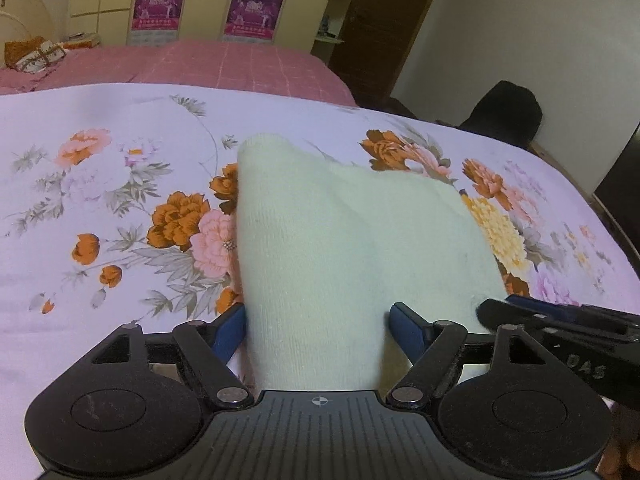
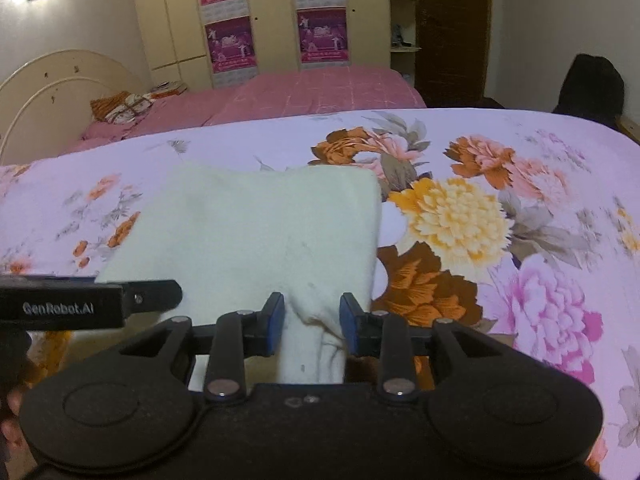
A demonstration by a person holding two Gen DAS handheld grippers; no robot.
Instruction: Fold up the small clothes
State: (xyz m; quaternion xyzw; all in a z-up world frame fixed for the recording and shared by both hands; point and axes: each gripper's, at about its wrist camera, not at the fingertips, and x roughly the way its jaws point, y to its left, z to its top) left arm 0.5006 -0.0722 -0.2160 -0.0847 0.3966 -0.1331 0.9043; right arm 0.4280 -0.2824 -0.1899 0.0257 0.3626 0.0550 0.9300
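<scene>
- We see the pale mint-white knit garment (image 1: pixel 344 240) lying on the floral bedsheet (image 1: pixel 100 200), its near edge lifted towards both tools.
- From the left wrist we see its left side raised as a rounded fold and a fine ribbed weave; the right wrist shows instead its squared far-right corner (image 2: pixel 360 184) and faint grey specks.
- Our left gripper (image 1: pixel 318 326) stands wide with a broad band of cloth running between its blue pads (image 1: pixel 404 320); whether they press we cannot tell.
- Our right gripper (image 2: pixel 312 322) is narrow, pinching a bunched ridge of the fabric.
- Only the left view shows the right tool's black fingers beside the cloth's near right corner; only the right view shows the left tool's lettered body.
- Beyond, we see a pink bed (image 2: pixel 320 88) and wardrobes with magenta posters (image 2: pixel 230 44).
</scene>
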